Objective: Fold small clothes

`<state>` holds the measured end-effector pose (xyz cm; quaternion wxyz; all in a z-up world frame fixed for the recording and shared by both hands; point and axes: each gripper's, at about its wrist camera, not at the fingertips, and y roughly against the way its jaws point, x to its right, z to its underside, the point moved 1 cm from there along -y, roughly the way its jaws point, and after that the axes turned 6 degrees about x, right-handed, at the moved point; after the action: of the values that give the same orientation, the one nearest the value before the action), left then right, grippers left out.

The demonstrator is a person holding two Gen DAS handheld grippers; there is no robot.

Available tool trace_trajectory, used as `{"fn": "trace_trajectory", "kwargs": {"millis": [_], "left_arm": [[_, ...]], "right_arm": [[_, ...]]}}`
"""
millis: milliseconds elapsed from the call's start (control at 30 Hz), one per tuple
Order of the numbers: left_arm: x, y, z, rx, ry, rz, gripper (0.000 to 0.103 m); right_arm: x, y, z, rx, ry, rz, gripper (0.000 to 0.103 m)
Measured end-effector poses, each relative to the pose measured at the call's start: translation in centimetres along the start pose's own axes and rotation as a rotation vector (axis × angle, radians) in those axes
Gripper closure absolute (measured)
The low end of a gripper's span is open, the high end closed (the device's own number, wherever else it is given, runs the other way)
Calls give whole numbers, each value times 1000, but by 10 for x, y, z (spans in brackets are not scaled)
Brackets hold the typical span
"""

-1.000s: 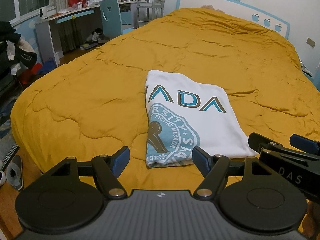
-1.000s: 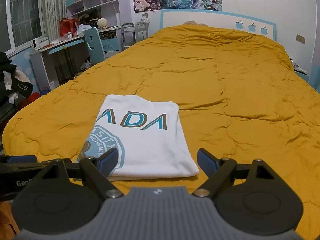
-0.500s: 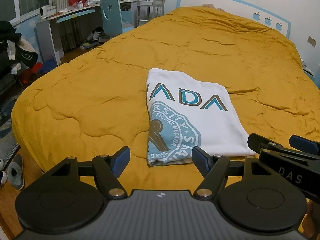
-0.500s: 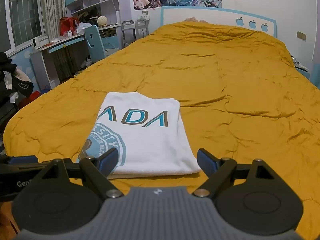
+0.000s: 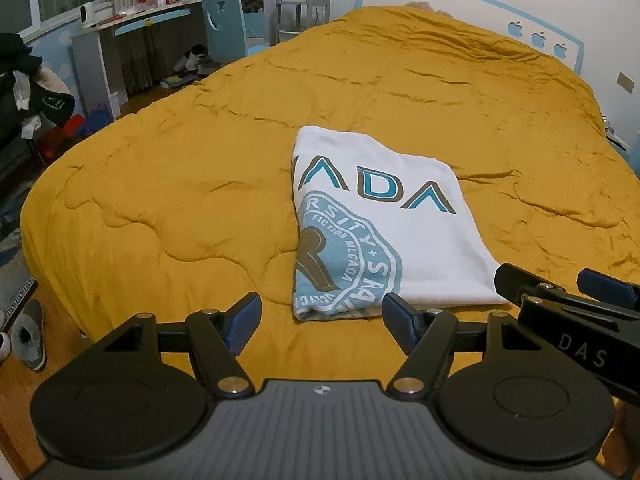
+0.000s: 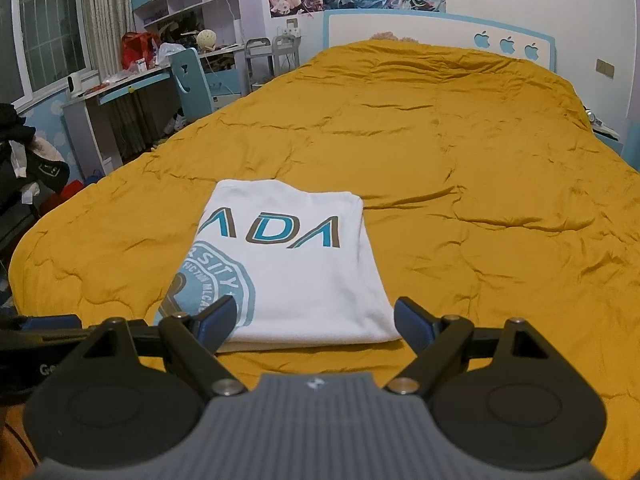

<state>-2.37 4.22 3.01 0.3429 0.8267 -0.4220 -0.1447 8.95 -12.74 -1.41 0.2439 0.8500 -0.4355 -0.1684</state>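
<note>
Almost nothing has moved since a second ago: the folded T-shirt lies in the same spot on the quilt, both claws sit where they were, and only the framing has drifted a hair.

The white T-shirt (image 5: 384, 224) is folded into a neat rectangle and lies flat on the mustard-yellow quilt (image 5: 168, 200), near the quilt's near edge. Its print faces up: large teal-and-brown letters across the far half and a round light-blue seal toward the left fold. In the left wrist view it lies at about 12 to 1 o'clock from the left gripper (image 5: 322, 318), whose jaws are spread wide with only bare quilt and the shirt's near edge showing between the blue pads; they pinch nothing. The right gripper's fingers enter this view at 3 o'clock (image 5: 576, 292), just past the shirt's near right corner.

In the right wrist view the T-shirt (image 6: 304, 276) lies at about 11 to 12 o'clock from the right gripper (image 6: 314, 320). That claw is also spread wide and empty; its left pad overlaps the shirt's near left part in the picture, but whether it touches the cloth I cannot tell. The left gripper's finger shows at 9 o'clock (image 6: 48, 322).

Beyond the quilt stand a white headboard with blue apple shapes (image 6: 508, 46) at 12 o'clock, and a cluttered desk (image 6: 116, 92) with a blue chair (image 6: 190, 76) at 10 o'clock.
</note>
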Motion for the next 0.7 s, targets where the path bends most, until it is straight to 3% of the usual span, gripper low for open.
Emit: {"fn": "trace_trajectory", "kwargs": {"millis": [700], "left_arm": [[-2,-2,1,-28,22,7,22]], "right_arm": [[-1,3,0,8,-4,2,21]]}}
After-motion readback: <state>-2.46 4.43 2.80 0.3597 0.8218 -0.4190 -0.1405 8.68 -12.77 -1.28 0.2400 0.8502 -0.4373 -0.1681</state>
